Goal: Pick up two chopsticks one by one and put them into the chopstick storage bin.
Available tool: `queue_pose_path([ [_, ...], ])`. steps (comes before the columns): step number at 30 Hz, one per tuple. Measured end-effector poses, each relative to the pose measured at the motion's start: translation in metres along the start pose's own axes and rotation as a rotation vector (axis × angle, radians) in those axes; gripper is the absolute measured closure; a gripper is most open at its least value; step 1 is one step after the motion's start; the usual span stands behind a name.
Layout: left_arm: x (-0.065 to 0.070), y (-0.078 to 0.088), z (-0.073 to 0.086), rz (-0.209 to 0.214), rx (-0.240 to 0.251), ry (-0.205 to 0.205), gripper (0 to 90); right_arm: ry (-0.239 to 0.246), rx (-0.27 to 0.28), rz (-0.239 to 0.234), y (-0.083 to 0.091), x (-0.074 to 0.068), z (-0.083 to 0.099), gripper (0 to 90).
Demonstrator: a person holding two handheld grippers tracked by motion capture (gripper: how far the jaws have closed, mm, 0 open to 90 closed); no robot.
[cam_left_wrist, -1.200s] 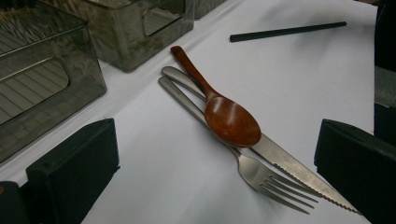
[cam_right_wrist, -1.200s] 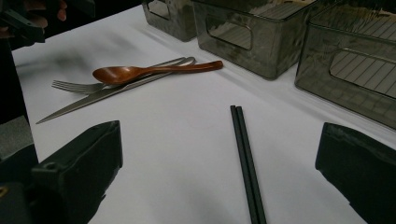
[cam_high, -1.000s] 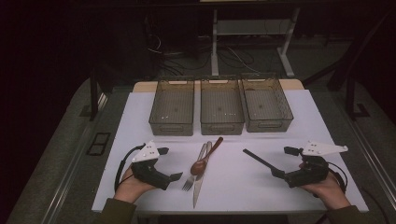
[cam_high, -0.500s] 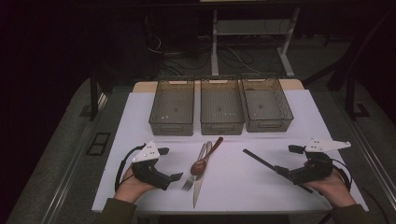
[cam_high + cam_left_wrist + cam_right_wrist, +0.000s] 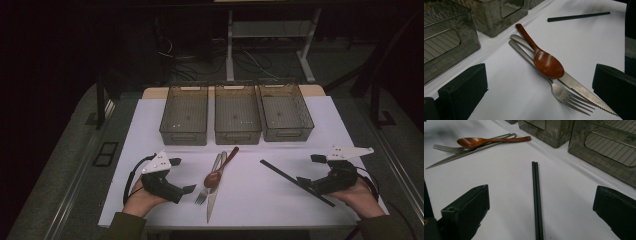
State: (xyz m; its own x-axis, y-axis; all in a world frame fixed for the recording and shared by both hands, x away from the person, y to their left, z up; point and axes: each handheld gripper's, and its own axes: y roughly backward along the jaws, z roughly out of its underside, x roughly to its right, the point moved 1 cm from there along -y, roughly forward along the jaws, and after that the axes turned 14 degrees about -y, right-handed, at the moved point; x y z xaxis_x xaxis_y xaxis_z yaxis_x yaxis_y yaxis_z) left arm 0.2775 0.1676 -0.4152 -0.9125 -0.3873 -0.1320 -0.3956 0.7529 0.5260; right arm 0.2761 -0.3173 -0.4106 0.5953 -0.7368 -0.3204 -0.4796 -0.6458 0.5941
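Observation:
A wooden spoon (image 5: pixel 220 172) lies across a steel fork (image 5: pixel 204 192) and a serrated knife (image 5: pixel 210 204) at the middle front of the white table (image 5: pixel 150 125). In the left gripper view the spoon (image 5: pixel 547 65), fork (image 5: pixel 571 98) and knife (image 5: pixel 584 92) lie just ahead of the open left gripper (image 5: pixel 540 72). In the high view that left gripper (image 5: pixel 182 175) is left of the cutlery, resting on the table. A pair of black chopsticks (image 5: pixel 295 181) lies at the right; my right gripper (image 5: pixel 310 170) is open beside its near end. The chopsticks (image 5: pixel 537 195) run between the jaws of the right gripper (image 5: pixel 542 193).
Three clear smoky bins stand in a row at the back: left bin (image 5: pixel 184 120), middle bin (image 5: pixel 237 119), right bin (image 5: pixel 286 116). All look empty. The table's front edge runs just behind both hands. The floor around is dark, with desk legs and cables beyond.
The right gripper has shifted slightly to the right and tilted a little, staying near the chopsticks' end. The left gripper and the cutlery have not moved.

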Motion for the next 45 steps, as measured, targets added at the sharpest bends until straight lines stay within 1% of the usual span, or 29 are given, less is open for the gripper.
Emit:
queue_pose_path([
  [1, 0.000, 0.000, 0.000, 0.002, 0.001, -0.001, 0.0, -0.001, -0.013, -0.002, -0.003, 0.001, -0.001, 0.2],
  [2, 0.000, 0.000, 0.000, 0.002, 0.001, -0.001, 0.0, -0.001, -0.013, -0.002, -0.003, 0.001, -0.001, 0.2],
  [9, -0.001, 0.001, 0.000, 0.003, 0.014, 0.004, 0.0, 0.015, -0.068, 0.012, -0.013, 0.005, -0.003, 0.3],
  [10, -0.001, 0.001, 0.000, 0.002, 0.016, 0.006, 0.0, 0.018, -0.083, 0.021, -0.016, 0.005, -0.004, 0.3],
  [13, -0.001, 0.001, 0.000, 0.004, 0.014, 0.003, 0.0, 0.021, -0.099, 0.029, -0.019, 0.007, -0.004, 0.3],
  [15, -0.001, 0.001, 0.000, 0.004, 0.011, 0.001, 0.0, 0.023, -0.106, 0.026, -0.020, 0.008, -0.004, 3.6],
  [17, -0.001, 0.000, 0.001, 0.007, 0.011, 0.004, 0.0, 0.017, -0.112, 0.027, -0.021, 0.008, -0.004, 5.1],
  [19, 0.000, 0.000, 0.001, 0.009, 0.012, 0.008, 0.0, 0.015, -0.117, 0.025, -0.021, 0.009, -0.004, 9.5],
  [20, -0.001, -0.001, 0.001, 0.010, 0.010, 0.009, 0.0, 0.013, -0.118, 0.021, -0.020, 0.009, -0.004, 13.6],
  [22, -0.001, -0.001, 0.001, 0.009, 0.011, 0.008, 0.0, 0.012, -0.118, 0.013, -0.020, 0.009, -0.004, 14.5],
  [23, -0.001, 0.000, 0.001, 0.010, 0.009, 0.010, 0.0, 0.006, -0.124, 0.010, -0.020, 0.009, -0.003, 16.5],
  [24, -0.001, 0.000, 0.001, 0.009, 0.009, 0.010, 0.0, 0.008, -0.133, 0.000, -0.021, 0.009, -0.002, 23.4],
  [25, -0.001, 0.000, 0.001, 0.008, 0.013, 0.014, 0.0, 0.011, -0.138, -0.006, -0.021, 0.009, -0.002, 25.2],
  [30, -0.001, 0.000, 0.002, 0.006, 0.014, 0.014, 0.0, 0.016, -0.164, -0.022, -0.024, 0.008, 0.000, 40.9],
  [31, -0.001, 0.000, 0.002, 0.005, 0.013, 0.013, 0.0, 0.016, -0.164, -0.022, -0.024, 0.008, 0.000, 40.9],
  [32, -0.001, 0.000, 0.002, 0.006, 0.015, 0.019, 0.0, 0.013, -0.171, -0.023, -0.025, 0.008, 0.001, 46.2],
  [33, -0.001, 0.000, 0.002, 0.006, 0.015, 0.019, 0.0, 0.008, -0.179, -0.021, -0.025, 0.009, 0.002, 48.4],
  [34, -0.001, 0.000, 0.002, 0.006, 0.015, 0.018, 0.0, 0.008, -0.179, -0.021, -0.025, 0.009, 0.002, 48.4],
  [35, -0.001, 0.000, 0.002, 0.007, 0.015, 0.015, 0.0, 0.007, -0.182, -0.020, -0.026, 0.009, 0.002, 51.0],
  [36, -0.001, 0.000, 0.002, 0.007, 0.015, 0.015, 0.0, 0.005, -0.192, -0.013, -0.027, 0.010, 0.003, 56.0],
  [38, -0.001, 0.000, 0.002, 0.008, 0.010, 0.010, 0.0, 0.007, -0.203, -0.007, -0.028, 0.011, 0.004, 61.0],
  [39, -0.001, 0.000, 0.002, 0.008, 0.010, 0.010, 0.0, 0.007, -0.203, -0.007, -0.028, 0.011, 0.004, 61.0],
  [42, -0.001, 0.000, 0.002, 0.007, 0.015, 0.015, 0.0, 0.011, -0.222, 0.006, -0.030, 0.011, 0.005, 68.0],
  [43, -0.001, 0.000, 0.002, 0.007, 0.015, 0.013, 0.0, 0.017, -0.234, 0.015, -0.030, 0.011, 0.006, 71.8],
  [44, -0.001, 0.000, 0.002, 0.007, 0.017, 0.014, 0.0, 0.017, -0.234, 0.015, -0.030, 0.011, 0.006, 71.8],
  [45, -0.001, 0.000, 0.002, 0.007, 0.017, 0.014, 0.0, 0.019, -0.244, 0.024, -0.031, 0.012, 0.007, 75.3],
])
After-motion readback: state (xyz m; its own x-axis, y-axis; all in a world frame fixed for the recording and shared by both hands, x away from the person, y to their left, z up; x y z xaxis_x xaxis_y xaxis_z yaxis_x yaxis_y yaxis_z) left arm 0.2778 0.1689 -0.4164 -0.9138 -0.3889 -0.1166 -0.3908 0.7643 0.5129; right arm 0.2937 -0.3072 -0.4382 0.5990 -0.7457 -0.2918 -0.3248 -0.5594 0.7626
